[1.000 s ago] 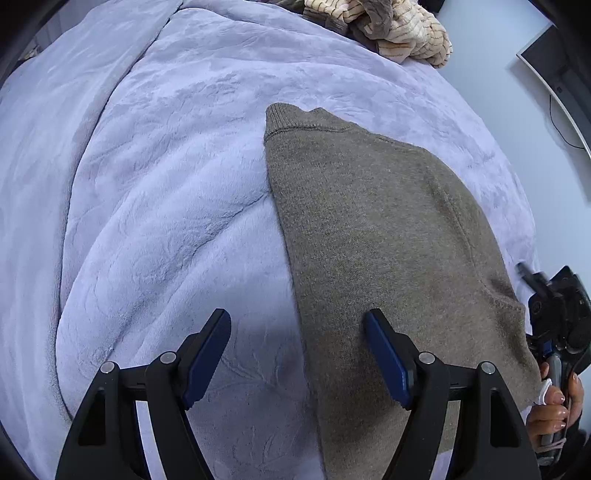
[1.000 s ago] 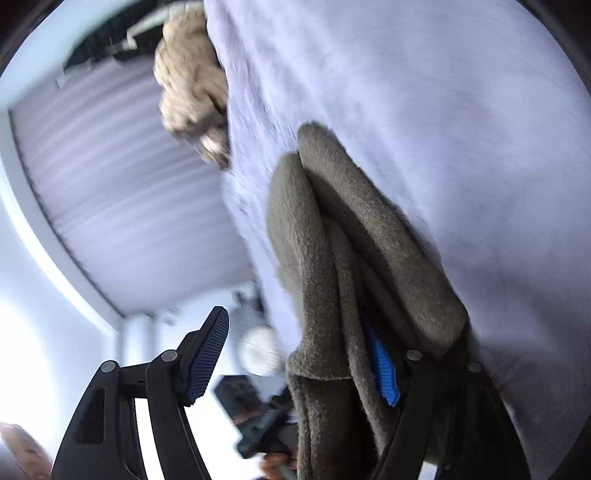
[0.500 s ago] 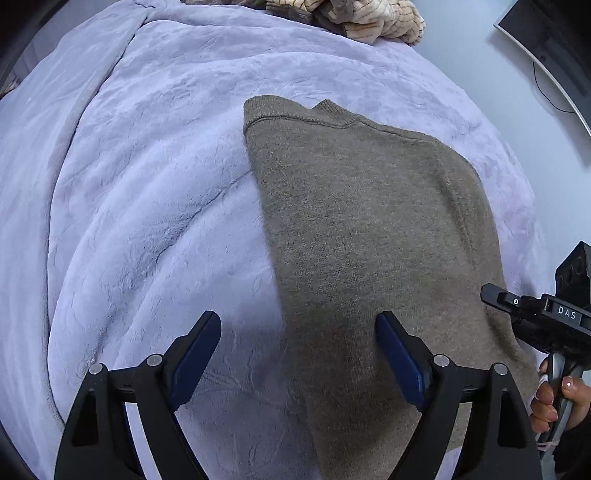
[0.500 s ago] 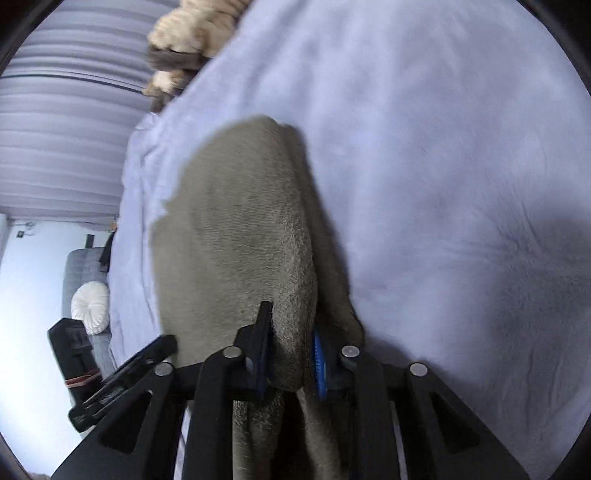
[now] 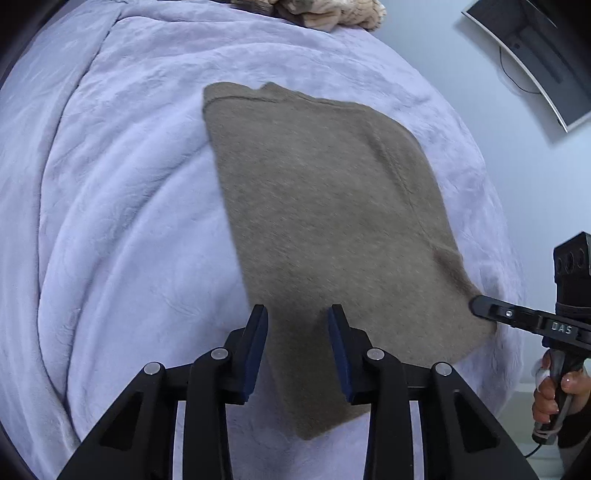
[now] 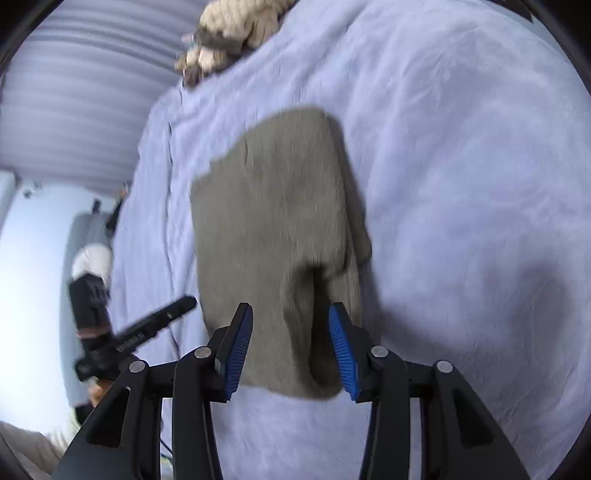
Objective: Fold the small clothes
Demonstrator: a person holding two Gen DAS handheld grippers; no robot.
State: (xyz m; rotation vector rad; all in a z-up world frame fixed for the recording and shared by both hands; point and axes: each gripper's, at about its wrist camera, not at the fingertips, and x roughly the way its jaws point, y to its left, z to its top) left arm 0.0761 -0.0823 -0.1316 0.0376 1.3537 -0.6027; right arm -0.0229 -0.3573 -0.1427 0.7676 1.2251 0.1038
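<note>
Judging progress from both wrist views: fold partly done, not finished.

- Item: brown knit sweater, lying flat on the lilac blanket of the bed, near the bed's right side. It is already a long, narrow oblong. No sleeve sticks out, and a seam line runs down its right portion, so the sides look turned in. The right wrist view shows a doubled layer along one long edge and a soft hump of fabric at the near end.
- Left gripper: jaws closing, part-way apart, over the sweater's near edge. Fabric lies between and below them, and the pads do not appear to press on it.
- Right gripper: jaws apart, straddling the humped near corner. No clamp on the cloth is visible. Blur leaves it unclear whether a pad brushes the fabric.
- The person's right hand is on that gripper's handle, just off the bed's edge.

Left to do (judgement): at least one crosswise fold to bring the oblong down to a compact packet, starting from the near end where both grippers are placed, then smoothing the hump. A heap of beige and tan clothes at the far end of the bed looks unfolded and is probably more work waiting.
</note>
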